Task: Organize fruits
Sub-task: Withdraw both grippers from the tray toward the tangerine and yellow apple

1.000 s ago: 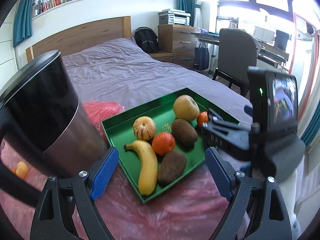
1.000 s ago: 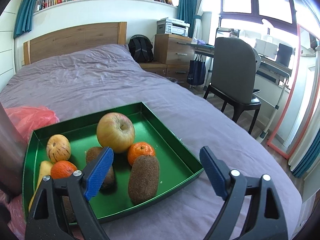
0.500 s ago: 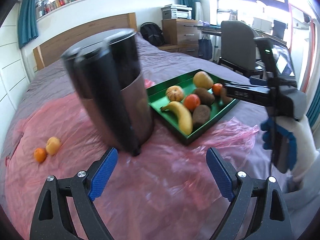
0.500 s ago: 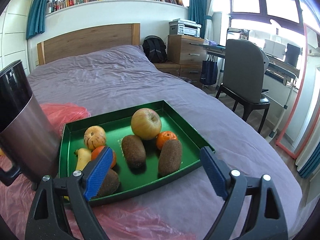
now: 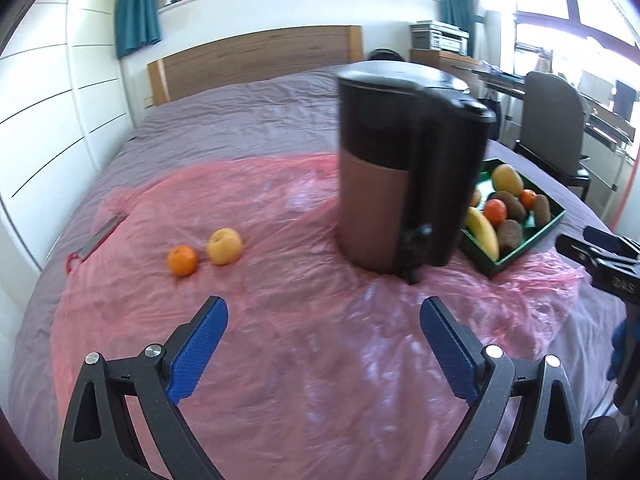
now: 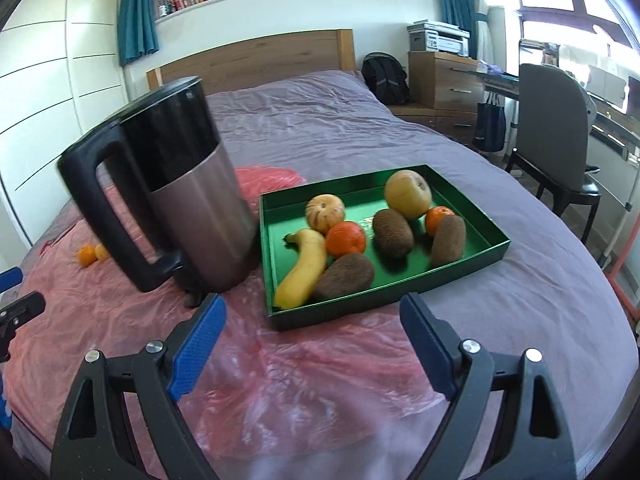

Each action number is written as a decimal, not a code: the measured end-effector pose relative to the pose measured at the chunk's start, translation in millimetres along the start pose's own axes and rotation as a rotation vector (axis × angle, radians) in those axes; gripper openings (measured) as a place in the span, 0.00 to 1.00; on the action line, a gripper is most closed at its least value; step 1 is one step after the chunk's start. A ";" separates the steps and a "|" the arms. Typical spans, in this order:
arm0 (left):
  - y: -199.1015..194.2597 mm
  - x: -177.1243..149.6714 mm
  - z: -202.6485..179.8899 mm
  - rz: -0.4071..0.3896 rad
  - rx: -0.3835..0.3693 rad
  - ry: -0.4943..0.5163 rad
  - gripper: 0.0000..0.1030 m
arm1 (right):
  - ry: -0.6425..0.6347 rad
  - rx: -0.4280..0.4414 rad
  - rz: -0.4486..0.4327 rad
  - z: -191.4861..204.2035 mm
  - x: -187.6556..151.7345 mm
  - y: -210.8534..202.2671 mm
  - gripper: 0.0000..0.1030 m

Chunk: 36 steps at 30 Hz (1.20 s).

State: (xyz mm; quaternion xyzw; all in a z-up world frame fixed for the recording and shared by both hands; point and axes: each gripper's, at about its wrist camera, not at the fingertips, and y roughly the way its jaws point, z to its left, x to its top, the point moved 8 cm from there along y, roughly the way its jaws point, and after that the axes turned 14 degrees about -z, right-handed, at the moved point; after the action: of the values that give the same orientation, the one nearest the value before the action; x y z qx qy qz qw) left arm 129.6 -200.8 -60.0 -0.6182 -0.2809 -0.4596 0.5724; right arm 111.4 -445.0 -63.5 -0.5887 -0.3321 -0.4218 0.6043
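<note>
Since the earlier frame the left gripper, jaws just widening with nothing between them, has swung from the green tray toward the stray orange and yellow fruit at centre left, presumably to collect them, while the right gripper hovers spread and empty below the tray.

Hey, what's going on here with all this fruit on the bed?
A person is sorting fruit on a bed with two tools. Most of it already lies in the green rectangular tray: a yellow banana, an apple, two oranges, three brown kiwis. A small orange and a yellow round fruit sit loose on the pink plastic sheet, beyond the black and steel kettle. The left hand-held gripper has just been opening, empty; the right hand-held gripper is open too.
</note>
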 end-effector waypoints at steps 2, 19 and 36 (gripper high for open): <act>-2.2 -6.0 17.2 0.010 0.033 -0.004 0.92 | -0.034 0.061 0.015 25.7 -4.0 -7.3 1.00; -7.4 -54.3 155.2 0.091 0.251 -0.120 0.92 | -0.224 0.391 0.099 195.9 -27.8 -12.4 1.00; 122.2 -34.8 208.8 0.113 0.175 -0.154 0.83 | -0.329 0.459 0.099 298.5 -22.9 53.8 1.00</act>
State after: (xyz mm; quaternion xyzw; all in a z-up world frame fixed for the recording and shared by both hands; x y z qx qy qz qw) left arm 273.1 -15.8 -129.6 -0.6142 -0.3276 -0.3515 0.6260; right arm 178.6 -148.9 -81.6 -0.5124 -0.4833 -0.2045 0.6797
